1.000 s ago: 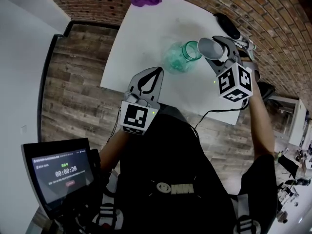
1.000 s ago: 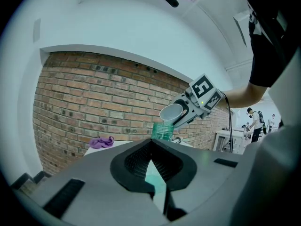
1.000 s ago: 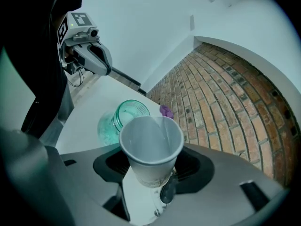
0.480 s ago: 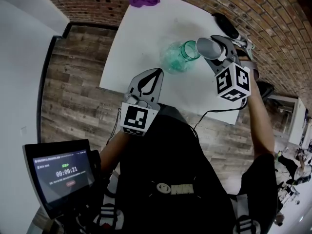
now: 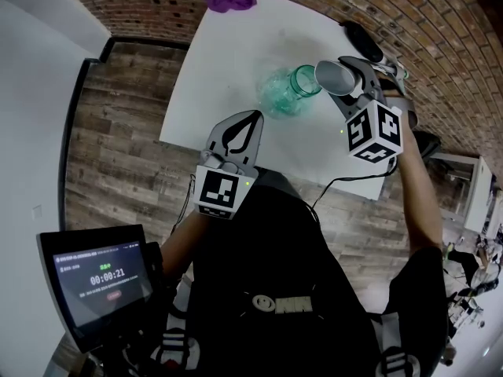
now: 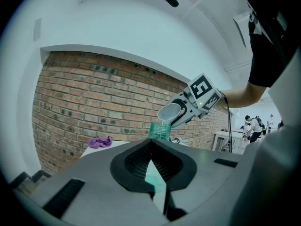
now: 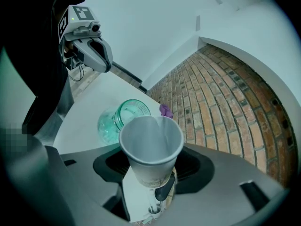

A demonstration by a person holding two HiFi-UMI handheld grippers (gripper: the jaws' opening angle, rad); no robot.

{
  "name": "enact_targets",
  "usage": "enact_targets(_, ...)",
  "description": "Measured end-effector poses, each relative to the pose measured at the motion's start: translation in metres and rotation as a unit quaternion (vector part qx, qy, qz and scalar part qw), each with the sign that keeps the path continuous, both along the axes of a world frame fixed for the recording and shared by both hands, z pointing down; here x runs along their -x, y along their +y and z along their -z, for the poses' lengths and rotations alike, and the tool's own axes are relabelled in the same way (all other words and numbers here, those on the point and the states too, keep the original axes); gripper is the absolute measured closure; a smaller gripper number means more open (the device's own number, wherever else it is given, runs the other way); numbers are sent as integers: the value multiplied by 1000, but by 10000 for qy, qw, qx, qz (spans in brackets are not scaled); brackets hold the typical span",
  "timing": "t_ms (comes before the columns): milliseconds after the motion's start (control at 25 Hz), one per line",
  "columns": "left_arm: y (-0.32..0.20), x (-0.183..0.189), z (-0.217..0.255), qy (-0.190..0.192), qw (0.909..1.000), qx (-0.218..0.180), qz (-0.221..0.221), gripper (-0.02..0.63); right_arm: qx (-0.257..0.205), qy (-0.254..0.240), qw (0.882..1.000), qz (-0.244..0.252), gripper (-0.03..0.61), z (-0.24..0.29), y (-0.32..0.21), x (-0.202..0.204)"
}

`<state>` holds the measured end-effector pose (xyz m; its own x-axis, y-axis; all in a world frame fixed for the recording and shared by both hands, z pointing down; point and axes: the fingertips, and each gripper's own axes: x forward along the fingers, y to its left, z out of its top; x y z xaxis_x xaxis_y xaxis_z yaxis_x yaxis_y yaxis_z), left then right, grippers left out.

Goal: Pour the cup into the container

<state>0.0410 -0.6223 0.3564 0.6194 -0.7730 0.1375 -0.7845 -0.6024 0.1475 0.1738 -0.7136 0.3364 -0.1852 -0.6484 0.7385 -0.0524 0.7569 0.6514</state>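
A: So, what could go wrong from here?

B: Mostly a miss. My right gripper (image 7: 151,175) pinches the cup (image 7: 150,142) low on its wall, tilted just above the jar (image 7: 123,119). The jar's mouth is narrow, so if I tip faster or drift sideways, whatever the cup holds lands on the table (image 5: 236,53) beside the jar. Squeezing harder could buckle the paper wall too.

A: Which way does the cup point?

B: Its long axis slants from the base in my jaws down to the rim, mouth toward the jar's opening. I can't see any contents inside.

A: And your left gripper (image 5: 251,120)?

B: Jaws pressed together on nothing — on my side of the jar, apart from it.
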Motion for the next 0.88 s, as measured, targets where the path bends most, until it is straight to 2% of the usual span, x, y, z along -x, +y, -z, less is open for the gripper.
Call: enact_targets(880, 1, -2, 0, 53, 10000, -29, -39, 612, -129, 317, 9994, 13, 319, -1, -2, -3)
